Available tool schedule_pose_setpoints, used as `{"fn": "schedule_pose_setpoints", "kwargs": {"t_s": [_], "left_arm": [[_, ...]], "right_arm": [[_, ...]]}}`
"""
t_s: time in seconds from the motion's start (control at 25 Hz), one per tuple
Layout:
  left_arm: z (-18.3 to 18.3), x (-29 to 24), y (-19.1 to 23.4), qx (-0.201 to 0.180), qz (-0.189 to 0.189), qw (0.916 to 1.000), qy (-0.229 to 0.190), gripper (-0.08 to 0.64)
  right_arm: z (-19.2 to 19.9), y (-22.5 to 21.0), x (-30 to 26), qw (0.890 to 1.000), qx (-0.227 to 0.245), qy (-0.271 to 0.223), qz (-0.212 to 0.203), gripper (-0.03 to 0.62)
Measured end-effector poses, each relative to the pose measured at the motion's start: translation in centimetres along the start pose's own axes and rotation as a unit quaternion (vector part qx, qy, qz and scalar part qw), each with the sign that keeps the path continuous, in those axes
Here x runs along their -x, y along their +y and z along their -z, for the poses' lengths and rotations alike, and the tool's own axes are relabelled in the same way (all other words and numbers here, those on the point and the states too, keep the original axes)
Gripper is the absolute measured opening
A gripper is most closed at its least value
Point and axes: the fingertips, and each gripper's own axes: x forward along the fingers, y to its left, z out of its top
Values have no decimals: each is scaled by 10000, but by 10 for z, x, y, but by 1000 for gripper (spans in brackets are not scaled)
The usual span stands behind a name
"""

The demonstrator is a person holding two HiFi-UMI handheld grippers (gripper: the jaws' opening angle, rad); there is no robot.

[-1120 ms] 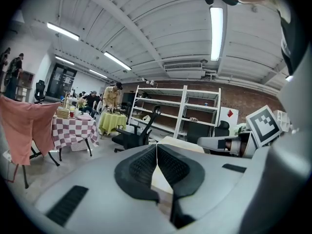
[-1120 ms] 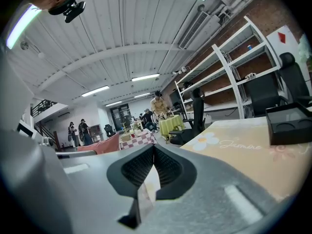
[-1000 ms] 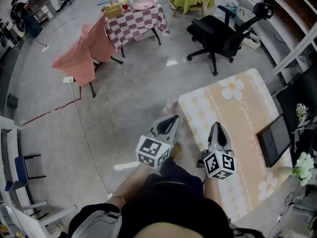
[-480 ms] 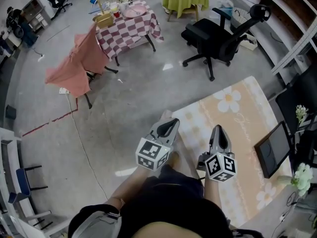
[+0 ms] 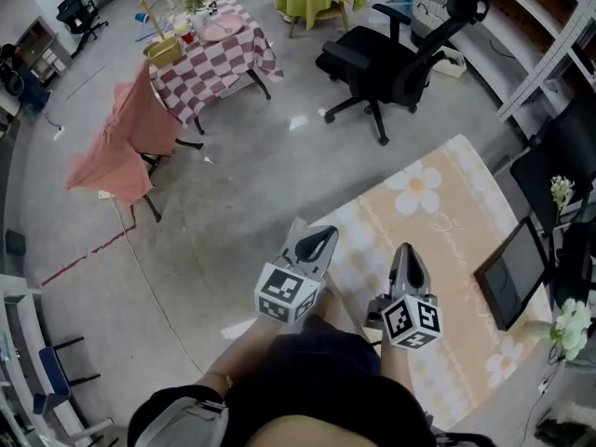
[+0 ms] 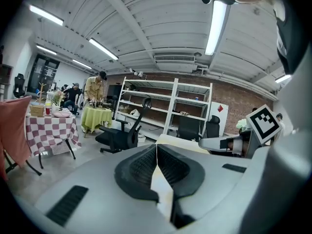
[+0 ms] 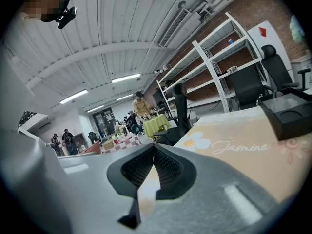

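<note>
Room: workshop hall with a grey concrete floor, white shelving (image 6: pixel 165 106) on a brick wall, and people standing far off at 12 o'clock.
Surface: flowered table (image 5: pixel 447 212) runs from 2 o'clock down to 5 o'clock in the head view, its cloth printed with daisies.
Left gripper: left gripper (image 5: pixel 315 242) hovers at the table's near corner, jaws pressed together with nothing between the pads.
Right gripper: right gripper (image 5: pixel 407 254) hangs over the cloth just inside the near edge, jaws likewise clenched and empty.
Nearest thing: the flowered table lies directly under both tips; I cannot tell whether either one touches it.
On the table: black tray (image 5: pixel 507 273) sits at 3 o'clock of the right gripper, well apart from it, near the far long edge; white flowers (image 5: pixel 570 319) stand beyond it at 4 o'clock.
Step in hand: by my reading, both tools are carried closed and idle above the table's edge, with no grasp begun.
Next move calls for: taking hold of anything, the tray included, would first need the jaws parted and a reach towards 3 o'clock.
Edges: the table's corner falls away to bare floor at 9 o'clock of the left gripper.
Open room: office chair (image 5: pixel 391 59) stands at 12 o'clock, checked table (image 5: pixel 209 59) and pink cloth (image 5: pixel 121 147) at 10 o'clock, all well apart.
</note>
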Motion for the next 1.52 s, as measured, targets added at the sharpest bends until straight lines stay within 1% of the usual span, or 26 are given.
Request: {"fn": "schedule_pose_setpoints", "kwargs": {"t_s": [0.24, 0.4, 0.68, 0.92, 1.08, 1.32, 1.52], "left_arm": [[-3, -14, -4, -112, 279, 9995, 38, 12], [-8, -16, -8, -138, 385, 9992, 44, 12], [-13, -23, -12, -250, 683, 9973, 96, 12], [-21, -37, -2, -327, 987, 9943, 219, 12], [-31, -52, 2, -416, 1328, 9898, 309, 12], [-38, -71, 6, -446, 1936, 9791, 433, 12], [-39, -86, 11, -442, 2348, 9693, 576, 12]], "right_arm": [[-3, -9, 4, 9995, -130, -161, 225, 5], [-7, -11, 7, 9989, -175, -236, 355, 5], [-11, -15, 16, 9967, -252, -440, 639, 5], [-13, -25, 15, 9913, -338, -592, 1123, 5], [-17, -31, 13, 9850, -407, -700, 1523, 5], [-21, -33, 14, 9709, -459, -890, 2176, 5], [-23, -32, 16, 9584, -466, -1014, 2626, 5]]}}
